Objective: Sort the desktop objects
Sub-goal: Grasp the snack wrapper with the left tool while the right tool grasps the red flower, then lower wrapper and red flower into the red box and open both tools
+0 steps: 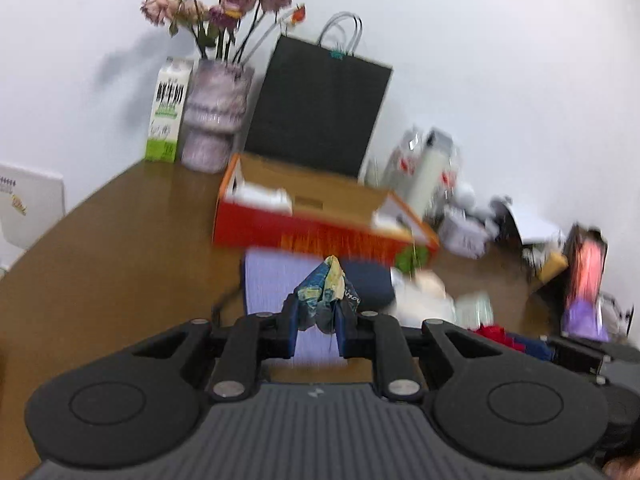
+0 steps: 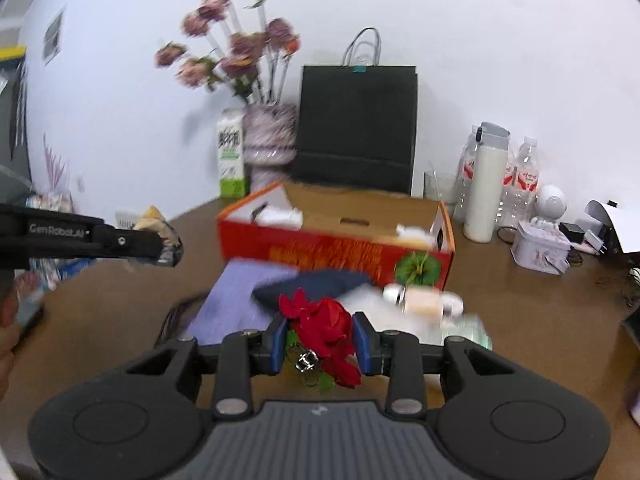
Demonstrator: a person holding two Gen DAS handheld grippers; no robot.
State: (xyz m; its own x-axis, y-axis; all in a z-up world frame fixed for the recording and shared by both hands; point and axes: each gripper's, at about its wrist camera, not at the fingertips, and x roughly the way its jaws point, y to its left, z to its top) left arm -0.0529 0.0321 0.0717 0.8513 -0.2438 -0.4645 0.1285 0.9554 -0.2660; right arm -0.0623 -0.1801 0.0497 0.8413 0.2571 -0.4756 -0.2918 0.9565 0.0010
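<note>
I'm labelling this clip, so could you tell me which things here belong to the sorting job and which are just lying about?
Job:
- left gripper, shut on crumpled patterned wrapper
- right gripper, shut on red flower ornament
- orange box, open

Lying about:
- black paper bag
- flower vase
- milk carton
- water bottles

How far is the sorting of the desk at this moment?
Partly done, it seems. The open orange box already holds some white items. In hand: the left tongs are shut on a crumpled blue-and-yellow wrapper, and the right tongs are shut on a red flower. Left on the desk: a dark blue pouch and a small bottle lying in front of the box.
</note>
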